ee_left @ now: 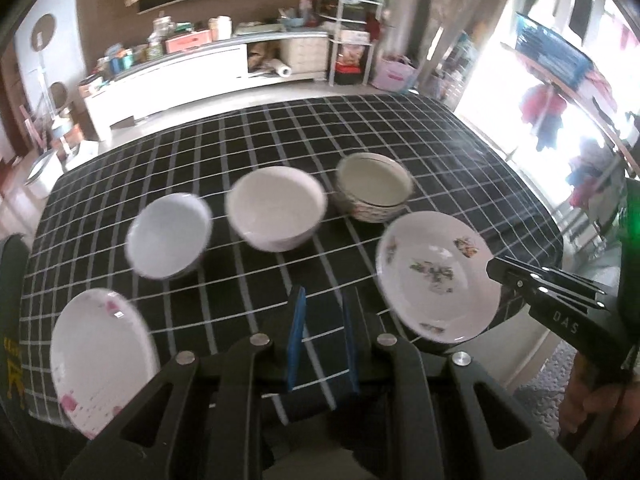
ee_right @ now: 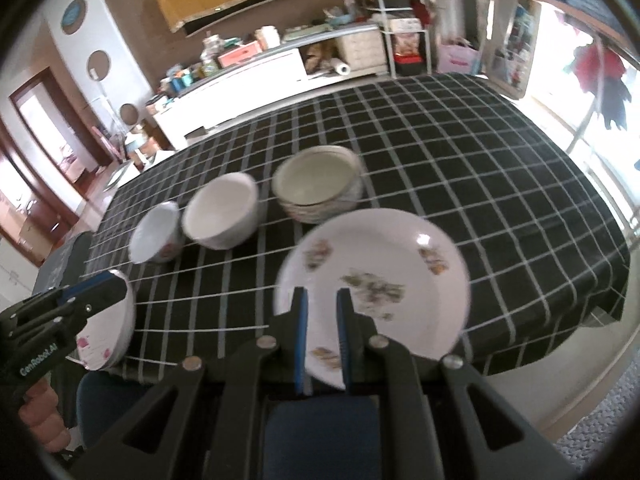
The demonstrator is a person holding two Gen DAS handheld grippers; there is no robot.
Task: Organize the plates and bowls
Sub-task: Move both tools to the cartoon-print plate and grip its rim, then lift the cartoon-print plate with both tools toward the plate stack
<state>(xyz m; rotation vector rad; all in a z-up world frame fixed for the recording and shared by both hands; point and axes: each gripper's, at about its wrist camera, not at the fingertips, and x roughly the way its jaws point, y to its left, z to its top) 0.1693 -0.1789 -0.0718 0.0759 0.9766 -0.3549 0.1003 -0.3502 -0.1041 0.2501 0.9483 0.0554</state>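
Grippers [ee_left: 322, 340] [ee_right: 322, 338] nearly closed, empty, yours poised above floral plate [ee_right: 374, 288] and pink-speckled plate [ee_left: 100, 364]; bowls [ee_left: 276, 208] await stacking.

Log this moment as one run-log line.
left tool: shut, empty | right tool: shut, empty | floral plate, pink plate, three bowls: untouched on checked cloth

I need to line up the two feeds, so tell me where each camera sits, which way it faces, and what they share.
Left wrist: sits on the left claw, looking down over the checked tablecloth; its own blue fingers show, and the right claw enters at the right edge.
Right wrist: sits on the right claw, above the floral plate; the left claw and a hand show at left.
Shared: floral plate, pink-speckled plate, three bowls.
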